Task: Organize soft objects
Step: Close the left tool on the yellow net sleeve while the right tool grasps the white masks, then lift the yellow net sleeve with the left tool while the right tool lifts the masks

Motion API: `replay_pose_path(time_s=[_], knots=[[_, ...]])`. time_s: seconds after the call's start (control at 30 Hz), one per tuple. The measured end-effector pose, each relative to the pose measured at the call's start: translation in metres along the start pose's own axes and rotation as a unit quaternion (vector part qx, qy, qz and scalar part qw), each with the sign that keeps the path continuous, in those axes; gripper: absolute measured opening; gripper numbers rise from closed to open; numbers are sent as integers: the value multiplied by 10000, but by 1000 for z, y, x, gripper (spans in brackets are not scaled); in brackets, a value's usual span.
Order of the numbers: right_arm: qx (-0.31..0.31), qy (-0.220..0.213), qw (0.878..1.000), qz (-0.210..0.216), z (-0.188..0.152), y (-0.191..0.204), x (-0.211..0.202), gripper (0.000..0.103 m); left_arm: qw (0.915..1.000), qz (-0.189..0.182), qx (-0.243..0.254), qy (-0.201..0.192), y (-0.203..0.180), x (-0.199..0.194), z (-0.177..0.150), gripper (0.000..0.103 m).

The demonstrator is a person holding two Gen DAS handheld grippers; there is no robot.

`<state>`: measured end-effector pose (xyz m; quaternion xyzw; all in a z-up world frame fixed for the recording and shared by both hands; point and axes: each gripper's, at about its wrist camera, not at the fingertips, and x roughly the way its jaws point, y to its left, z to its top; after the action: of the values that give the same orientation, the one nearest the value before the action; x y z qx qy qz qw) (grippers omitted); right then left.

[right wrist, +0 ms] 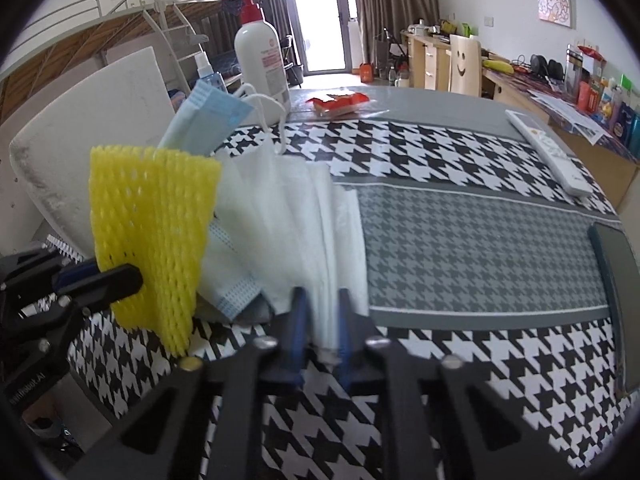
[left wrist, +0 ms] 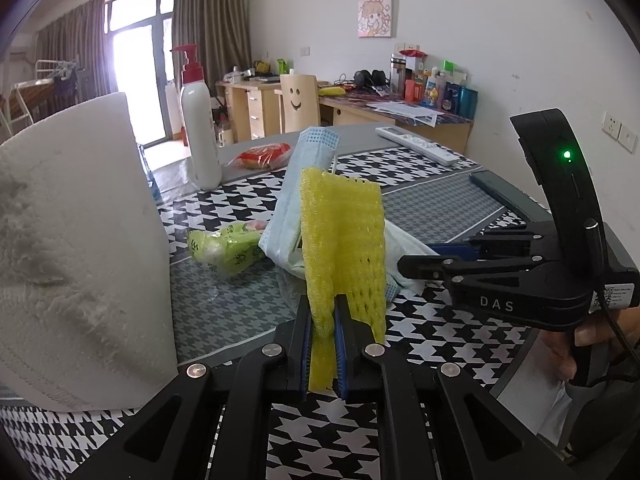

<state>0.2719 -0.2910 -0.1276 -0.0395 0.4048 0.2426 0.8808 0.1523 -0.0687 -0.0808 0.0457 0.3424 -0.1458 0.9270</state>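
A yellow foam net sleeve [left wrist: 344, 240] stands upright, pinched at its lower edge by my left gripper [left wrist: 323, 314], which is shut on it. Right behind the net leans a bundle of face masks [left wrist: 292, 196], pale blue outside and white inside. From the right wrist view, my right gripper [right wrist: 322, 308] is shut on the white pleated edges of the face masks [right wrist: 296, 216], whose blue tops and ear loops rise behind. There the yellow net [right wrist: 152, 224] stands to the left with the left gripper [right wrist: 128, 276] clamped on it. The right gripper [left wrist: 416, 264] comes in from the right.
A thick white fluffy pad [left wrist: 80, 240] stands at the left. The houndstooth tablecloth [left wrist: 440, 332] also bears a green packet [left wrist: 228, 246], a red packet [left wrist: 262, 156], a white pump bottle [left wrist: 198, 120], a remote [left wrist: 420, 146] and a dark phone [left wrist: 500, 192].
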Motion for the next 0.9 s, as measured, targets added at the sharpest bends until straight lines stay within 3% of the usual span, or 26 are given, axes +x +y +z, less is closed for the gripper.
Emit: replay_pose_path(time_s=[0.43, 0.9], knots=[[128, -355, 9993, 7, -21, -10, -35, 7, 9997, -143, -59, -192, -1, -23, -6, 10], [183, -814, 9965, 57, -24, 0, -68, 6, 9984, 0, -141, -544, 2, -54, -11, 10]])
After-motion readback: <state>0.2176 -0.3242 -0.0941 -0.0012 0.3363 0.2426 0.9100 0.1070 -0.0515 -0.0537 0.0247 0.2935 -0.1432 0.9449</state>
